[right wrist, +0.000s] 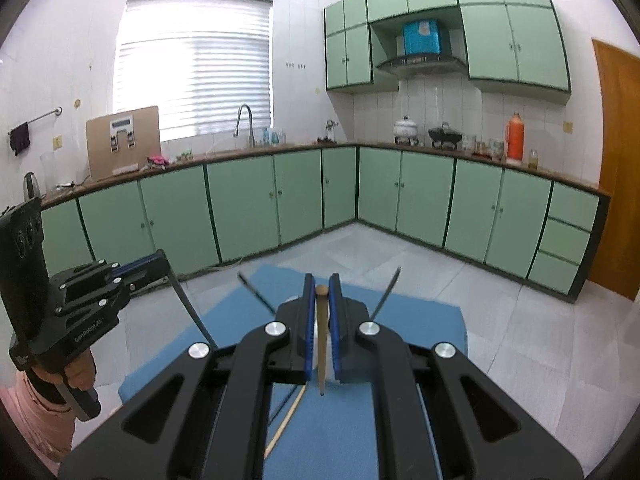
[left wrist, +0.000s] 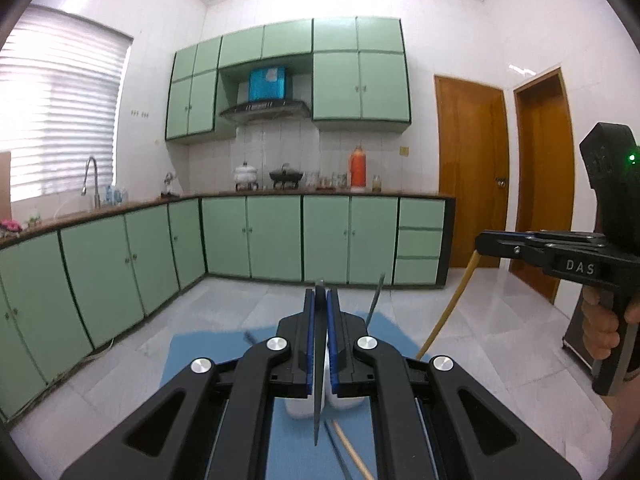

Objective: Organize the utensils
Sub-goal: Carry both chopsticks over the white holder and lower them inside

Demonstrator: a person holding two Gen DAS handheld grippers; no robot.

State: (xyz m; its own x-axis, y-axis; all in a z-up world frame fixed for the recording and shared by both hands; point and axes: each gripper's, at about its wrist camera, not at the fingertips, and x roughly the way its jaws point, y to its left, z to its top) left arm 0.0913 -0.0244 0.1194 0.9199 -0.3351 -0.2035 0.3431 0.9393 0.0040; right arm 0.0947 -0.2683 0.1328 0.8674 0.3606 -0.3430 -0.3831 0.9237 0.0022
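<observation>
My left gripper (left wrist: pixel 321 292) is shut on a black chopstick (left wrist: pixel 319 360) that hangs down between its blue pads. In the right wrist view that left gripper (right wrist: pixel 163 265) is at the left, and the black chopstick (right wrist: pixel 192 312) slants down from it. My right gripper (right wrist: pixel 321 282) is shut on a wooden chopstick (right wrist: pixel 322 344). Seen from the left wrist, the right gripper (left wrist: pixel 480 243) is at the right, with the wooden chopstick (left wrist: pixel 448 308) hanging below it. A white holder (left wrist: pixel 300 406) stands on the blue mat (left wrist: pixel 188 360), and dark utensils (left wrist: pixel 375 300) stick out of it.
A loose wooden chopstick (left wrist: pixel 354 454) and a dark one (left wrist: pixel 336 450) lie on the mat near me. Green cabinets (left wrist: pixel 272 236) under a counter run along the far walls. Tiled floor (left wrist: pixel 480 320) lies beyond the mat, and wooden doors (left wrist: pixel 472 184) stand at the right.
</observation>
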